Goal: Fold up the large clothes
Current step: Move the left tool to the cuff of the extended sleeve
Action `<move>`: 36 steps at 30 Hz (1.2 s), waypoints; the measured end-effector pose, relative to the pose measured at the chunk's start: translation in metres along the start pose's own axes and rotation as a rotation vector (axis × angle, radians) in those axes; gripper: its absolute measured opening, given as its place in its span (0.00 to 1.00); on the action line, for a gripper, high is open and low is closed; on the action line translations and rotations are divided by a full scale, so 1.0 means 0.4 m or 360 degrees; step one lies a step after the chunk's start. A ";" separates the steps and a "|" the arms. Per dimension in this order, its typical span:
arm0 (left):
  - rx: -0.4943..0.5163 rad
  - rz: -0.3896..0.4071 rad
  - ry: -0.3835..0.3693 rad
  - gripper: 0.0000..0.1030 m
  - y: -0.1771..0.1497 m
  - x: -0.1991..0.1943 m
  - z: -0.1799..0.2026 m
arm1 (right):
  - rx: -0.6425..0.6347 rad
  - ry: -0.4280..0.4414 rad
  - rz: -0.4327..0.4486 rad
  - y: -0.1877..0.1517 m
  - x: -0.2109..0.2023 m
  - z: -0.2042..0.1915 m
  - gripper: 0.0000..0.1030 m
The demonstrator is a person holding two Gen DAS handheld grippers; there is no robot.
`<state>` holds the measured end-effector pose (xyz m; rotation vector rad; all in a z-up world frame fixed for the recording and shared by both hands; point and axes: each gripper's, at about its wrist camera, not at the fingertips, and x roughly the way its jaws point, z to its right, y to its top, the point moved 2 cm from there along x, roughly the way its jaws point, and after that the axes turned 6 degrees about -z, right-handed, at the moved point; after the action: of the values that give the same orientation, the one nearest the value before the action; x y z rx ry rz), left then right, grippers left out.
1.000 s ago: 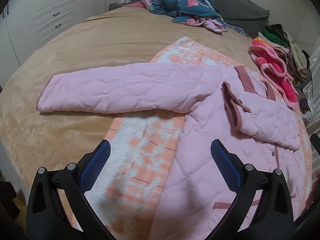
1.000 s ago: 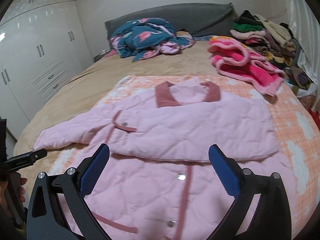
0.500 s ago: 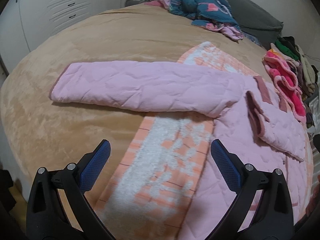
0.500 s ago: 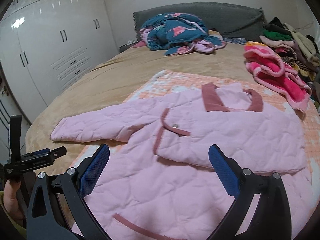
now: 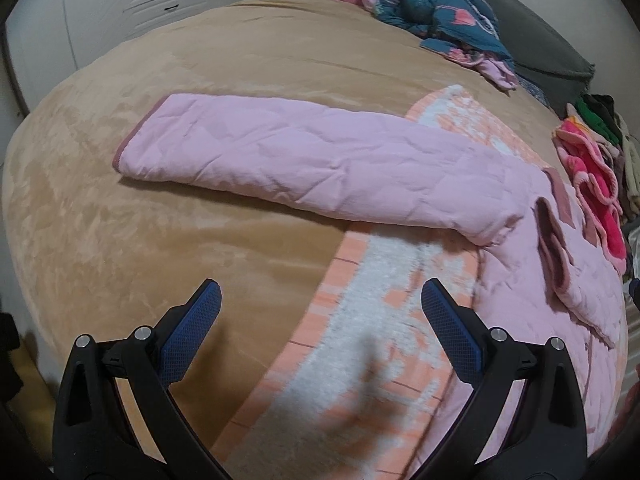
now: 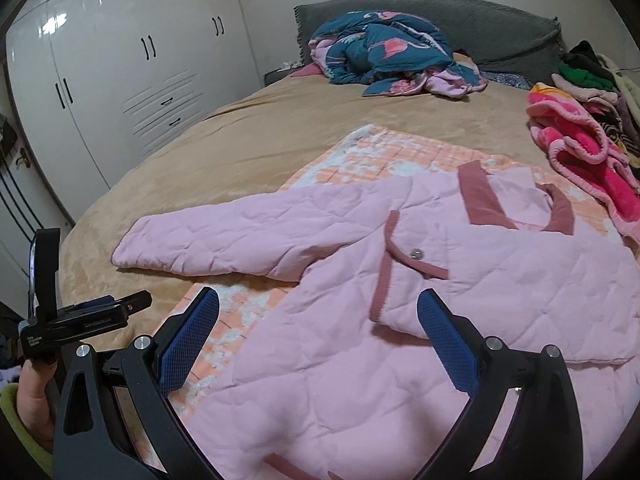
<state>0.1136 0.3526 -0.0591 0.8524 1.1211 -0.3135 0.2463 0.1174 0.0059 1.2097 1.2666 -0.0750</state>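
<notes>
A pink quilted jacket with dark pink trim lies on an orange-and-white blanket on the bed. One sleeve is folded across the chest. The other sleeve stretches flat out to the left over the tan bedspread. My left gripper is open and empty, above the blanket edge, short of that sleeve. It also shows in the right wrist view. My right gripper is open and empty, above the jacket's lower body.
A tan bedspread covers the bed. A blue flamingo-print quilt lies by the grey headboard. A pink fleece garment and a pile of clothes sit at the right. White wardrobes stand on the left.
Both grippers have swung left. The outstretched sleeve sits more central in the left wrist view, and the left gripper has come further into the right wrist view. The jacket has not moved.
</notes>
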 end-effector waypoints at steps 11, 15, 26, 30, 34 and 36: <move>-0.0167 -0.0016 0.0026 0.91 0.024 0.047 -0.098 | -0.0125 0.0031 -0.0062 0.021 0.088 -0.075 0.96; -0.0255 -0.0025 -0.0044 0.91 0.034 0.075 -0.137 | -0.0173 0.0026 -0.0094 0.022 0.123 -0.099 0.96; -0.0502 -0.0047 -0.0086 0.91 0.064 0.151 -0.224 | -0.0204 0.0045 -0.0175 -0.007 0.190 -0.125 0.96; -0.0580 -0.0042 -0.0073 0.91 0.090 0.169 -0.243 | -0.0187 0.0052 -0.0193 -0.020 0.199 -0.111 0.96; -0.0690 -0.0038 -0.0093 0.91 0.119 0.189 -0.270 | -0.0135 0.0045 -0.0190 -0.032 0.197 -0.084 0.96; -0.0741 -0.0016 -0.0106 0.91 0.138 0.196 -0.286 | -0.0107 0.0038 -0.0188 -0.037 0.193 -0.065 0.96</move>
<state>0.1061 0.4870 -0.1234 0.4211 1.0783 -0.0798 0.2490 0.1716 -0.0563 1.0806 1.3509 -0.1034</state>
